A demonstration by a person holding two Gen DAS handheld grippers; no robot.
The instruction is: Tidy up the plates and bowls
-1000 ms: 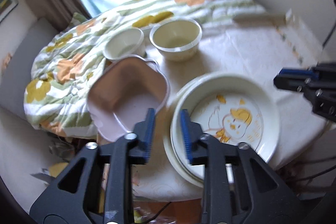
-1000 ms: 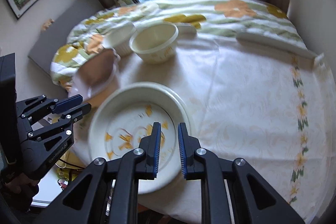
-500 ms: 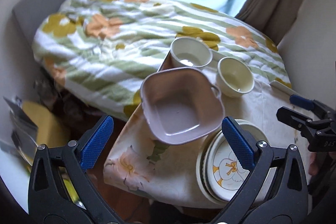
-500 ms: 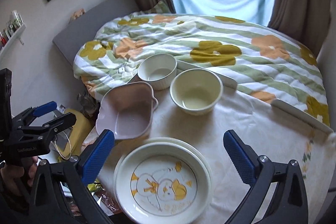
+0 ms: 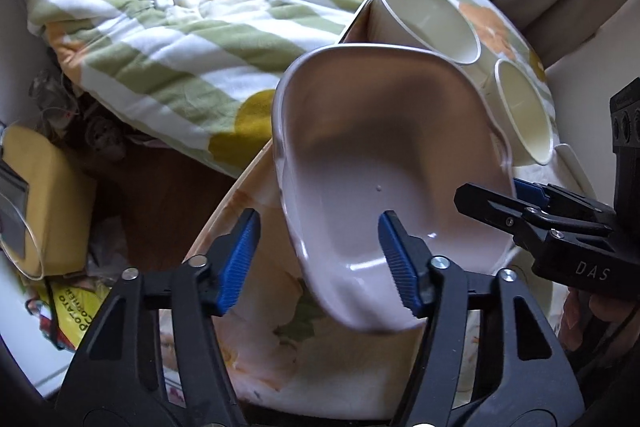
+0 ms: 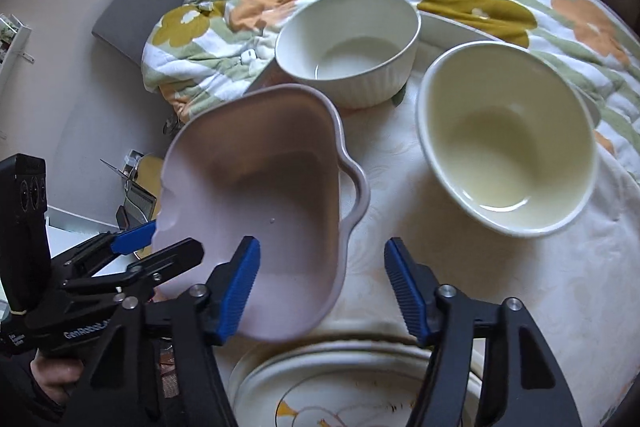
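Observation:
A pink square dish with handles (image 5: pixel 376 163) sits at the table's left edge; it also shows in the right wrist view (image 6: pixel 264 211). My left gripper (image 5: pixel 320 259) is open, its fingers astride the dish's near left rim. My right gripper (image 6: pixel 320 283) is open, astride the dish's near right rim. Behind it stand a white ribbed bowl (image 6: pixel 348 47) and a cream bowl (image 6: pixel 508 139). A stack of plates with a duck drawing (image 6: pixel 344 391) lies under the right gripper.
The table has a pale floral cloth (image 6: pixel 520 291) and stands against a bed with a green and orange flowered quilt (image 5: pixel 168 11). A yellow cushion (image 5: pixel 48 195) and clutter lie on the floor at left. The wall is at right.
Both grippers have moved in close to the pink dish and narrowed from wide open, each now straddling one side of its rim. The dishes have not moved.

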